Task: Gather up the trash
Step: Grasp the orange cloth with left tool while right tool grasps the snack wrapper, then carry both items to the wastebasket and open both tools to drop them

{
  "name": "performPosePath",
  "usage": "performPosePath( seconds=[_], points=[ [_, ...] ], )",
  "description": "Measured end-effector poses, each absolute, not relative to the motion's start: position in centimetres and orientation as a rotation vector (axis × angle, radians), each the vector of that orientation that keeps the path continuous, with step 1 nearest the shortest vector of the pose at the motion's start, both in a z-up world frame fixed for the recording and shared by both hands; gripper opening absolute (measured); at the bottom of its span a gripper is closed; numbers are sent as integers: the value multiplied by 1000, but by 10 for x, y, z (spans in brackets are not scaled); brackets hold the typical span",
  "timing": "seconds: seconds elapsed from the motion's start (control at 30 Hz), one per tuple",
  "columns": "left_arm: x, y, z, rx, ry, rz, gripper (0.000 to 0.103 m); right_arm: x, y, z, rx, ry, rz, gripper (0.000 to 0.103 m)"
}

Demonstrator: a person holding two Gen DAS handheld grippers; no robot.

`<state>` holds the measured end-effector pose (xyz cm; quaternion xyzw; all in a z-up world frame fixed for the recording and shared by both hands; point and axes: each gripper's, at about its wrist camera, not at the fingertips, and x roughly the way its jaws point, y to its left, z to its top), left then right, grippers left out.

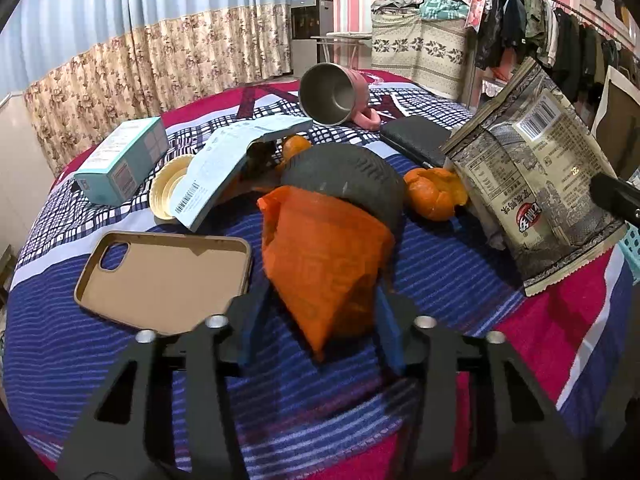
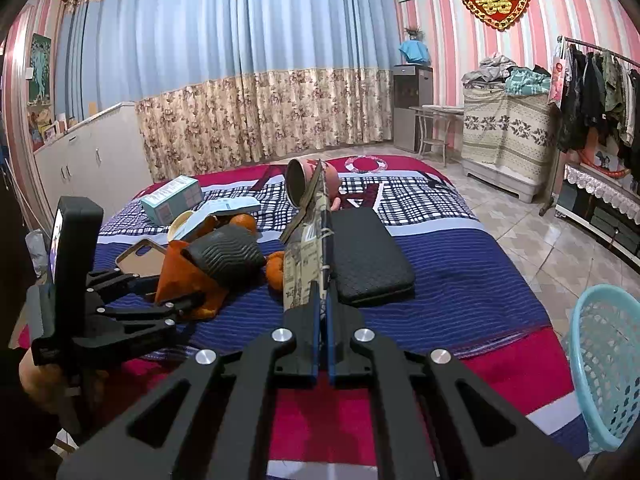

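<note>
Your snack packet point(image 1: 536, 184) is glossy printed plastic film. The orange bag point(image 1: 320, 264) is thin, crinkled plastic. The mug point(image 1: 328, 94) shows brushed metal inside. The bedspread point(image 1: 440, 280) is ribbed woven cloth; the laundry basket point(image 2: 604, 368) is perforated plastic.

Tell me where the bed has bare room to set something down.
Free: the blue striped blanket right of the black case, toward the bed edge. Crowded: the left, from teal box and phone case to the peeled tangerine.

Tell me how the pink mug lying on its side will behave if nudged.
The pink mug lies tipped on the bedspread, so it probably rolls slightly, though its handle likely stops it. The steel lining suggests it's rigid, not fragile.
</note>
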<state>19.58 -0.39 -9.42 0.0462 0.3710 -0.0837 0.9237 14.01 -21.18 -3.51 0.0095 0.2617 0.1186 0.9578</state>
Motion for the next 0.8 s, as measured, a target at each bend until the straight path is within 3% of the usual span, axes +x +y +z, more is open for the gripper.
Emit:
performPosePath(
  seconds=[0.1, 0.13, 0.57, 0.8],
  points=[
    [190, 0, -93, 74, 764, -182, 19, 137, -214, -33, 11, 525, 232, 3],
    [189, 2, -93, 67, 764, -182, 17, 135, -214, -32, 12, 522, 228, 3],
    [158, 39, -41, -1, 658, -125, 10, 128, -227, -26, 52, 489, 218, 2],
    [155, 21, -20, 24, 622, -154, 10, 115, -245, -5, 62, 436, 181, 2]
  ],
)
